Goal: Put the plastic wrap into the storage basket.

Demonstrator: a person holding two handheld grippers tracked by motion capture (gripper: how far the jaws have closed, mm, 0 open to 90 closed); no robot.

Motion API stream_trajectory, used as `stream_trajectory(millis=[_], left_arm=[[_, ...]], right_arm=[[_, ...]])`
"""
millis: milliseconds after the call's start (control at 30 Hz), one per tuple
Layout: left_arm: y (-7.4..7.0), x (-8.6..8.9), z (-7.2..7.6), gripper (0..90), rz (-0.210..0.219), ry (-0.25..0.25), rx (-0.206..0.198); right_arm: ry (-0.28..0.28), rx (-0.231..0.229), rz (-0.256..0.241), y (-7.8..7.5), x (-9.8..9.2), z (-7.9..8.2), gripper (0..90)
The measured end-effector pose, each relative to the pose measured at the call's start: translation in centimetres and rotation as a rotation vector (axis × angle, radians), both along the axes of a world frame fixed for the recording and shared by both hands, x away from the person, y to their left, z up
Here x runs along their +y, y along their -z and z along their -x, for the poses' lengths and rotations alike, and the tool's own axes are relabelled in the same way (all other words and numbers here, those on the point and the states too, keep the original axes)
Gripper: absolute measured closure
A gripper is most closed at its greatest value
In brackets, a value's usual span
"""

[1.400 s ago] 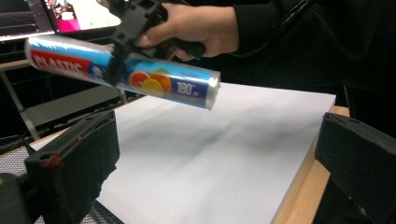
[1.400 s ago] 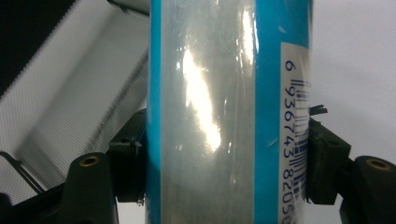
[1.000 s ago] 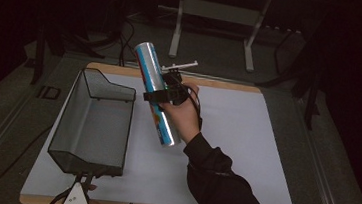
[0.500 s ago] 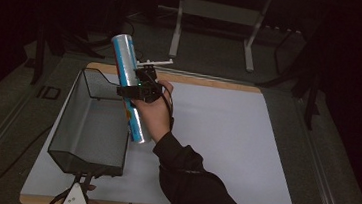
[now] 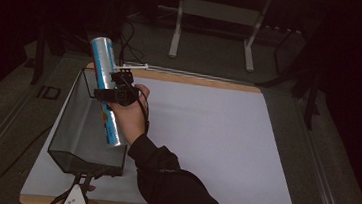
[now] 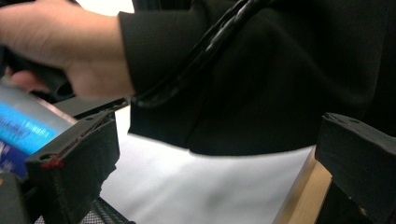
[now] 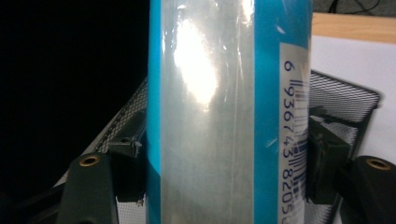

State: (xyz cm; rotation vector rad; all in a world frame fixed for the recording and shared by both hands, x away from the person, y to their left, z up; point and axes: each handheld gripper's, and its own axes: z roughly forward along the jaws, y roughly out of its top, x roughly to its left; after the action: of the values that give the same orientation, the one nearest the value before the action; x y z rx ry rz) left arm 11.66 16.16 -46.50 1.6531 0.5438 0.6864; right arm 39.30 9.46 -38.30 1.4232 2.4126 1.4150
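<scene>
Above the black wire-mesh basket (image 5: 74,122), right claw (image 5: 114,94) clamps a glossy silver-and-blue foil-wrapped cylinder (image 5: 106,90) at mid-length, tilted, its lower end over the basket's right wall. Right gripper view shows a barcode on the cylinder (image 7: 224,112). Left claw (image 6: 210,177) gapes wide over the white tabletop (image 6: 187,186), holding nothing.

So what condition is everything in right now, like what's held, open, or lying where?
Blue and silver tube: gripped around its middle, tilted, lifted above the basket.
Right gripper: shut on the tube, jaws pressed to both sides.
Left gripper: open, jaws wide apart, holding nothing.
Mesh basket: upright on the mat's left side, nothing seen inside.
White mat: lying flat on the table.
</scene>
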Motion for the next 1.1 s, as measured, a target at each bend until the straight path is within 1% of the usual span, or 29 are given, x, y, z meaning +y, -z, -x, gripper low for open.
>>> stream_trajectory(millis=[33,133,233,267,300,333,367,400,467,533,567,633,667,700,767,800,833,967,1100], left_arm=[[0.0,0.0,0.0,0.8,0.002,0.0,0.0],[0.0,0.1,0.1,0.7,0.002,0.001,0.0],[0.0,0.1,0.1,0.7,-0.004,0.002,0.001],[0.0,0.1,0.0,0.7,-0.005,0.002,0.001],[0.0,0.1,0.0,0.7,-0.005,0.002,0.001],[0.0,0.0,0.1,0.7,-0.004,0.002,0.0],[0.0,0.0,0.1,0.7,-0.004,0.002,0.0],[0.0,0.0,0.1,0.7,-0.005,0.002,0.001],[0.0,0.0,0.1,0.7,-0.006,0.002,0.001],[0.0,0.0,0.1,0.7,-0.008,0.002,-0.001],[0.1,0.0,0.1,0.7,-0.009,0.002,0.001],[0.1,0.0,0.1,0.7,-0.011,0.002,0.0],[0.0,0.0,0.1,0.7,-0.009,0.003,-0.001],[0.0,0.0,0.1,0.7,-0.007,0.003,-0.001],[0.0,0.0,0.1,0.7,-0.007,0.004,-0.001],[0.0,0.0,0.1,0.7,-0.008,0.004,-0.001],[0.0,0.0,0.1,0.7,-0.009,0.005,-0.001],[0.0,0.0,0.1,0.8,-0.009,0.006,0.0],[0.1,-0.1,0.1,0.7,-0.01,0.005,0.0]], right_arm=[[0.016,0.002,-0.011,0.9,0.7,0.1,31.5],[0.034,0.0,-0.016,1.7,1.1,0.1,31.5],[0.047,0.005,-0.006,2.5,1.3,0.0,31.5],[0.054,0.014,-0.013,3.0,1.3,0.0,31.5],[0.054,0.014,-0.013,3.0,1.3,0.0,31.5],[0.066,0.025,-0.014,3.7,1.4,0.2,31.5],[0.066,0.025,-0.014,3.7,1.4,0.2,31.5],[0.076,0.043,-0.011,4.5,1.5,0.3,31.5],[0.078,0.05,-0.01,4.8,1.5,0.3,31.5],[0.08,0.053,0.013,5.6,1.6,0.7,31.5],[0.08,0.064,0.027,6.1,1.7,0.9,31.5],[0.078,0.077,0.029,6.7,1.7,1.1,31.5],[0.079,0.083,0.042,7.0,1.7,1.2,31.5],[0.08,0.074,0.049,7.2,1.6,1.4,31.5],[0.088,0.073,0.071,7.4,1.6,1.7,31.5],[0.095,0.073,0.07,7.6,1.5,1.8,31.4],[0.098,0.087,0.074,7.7,1.4,1.8,31.5],[0.114,0.107,0.082,8.0,1.1,1.9,31.4],[0.111,0.125,0.109,8.4,1.2,2.0,31.3]])
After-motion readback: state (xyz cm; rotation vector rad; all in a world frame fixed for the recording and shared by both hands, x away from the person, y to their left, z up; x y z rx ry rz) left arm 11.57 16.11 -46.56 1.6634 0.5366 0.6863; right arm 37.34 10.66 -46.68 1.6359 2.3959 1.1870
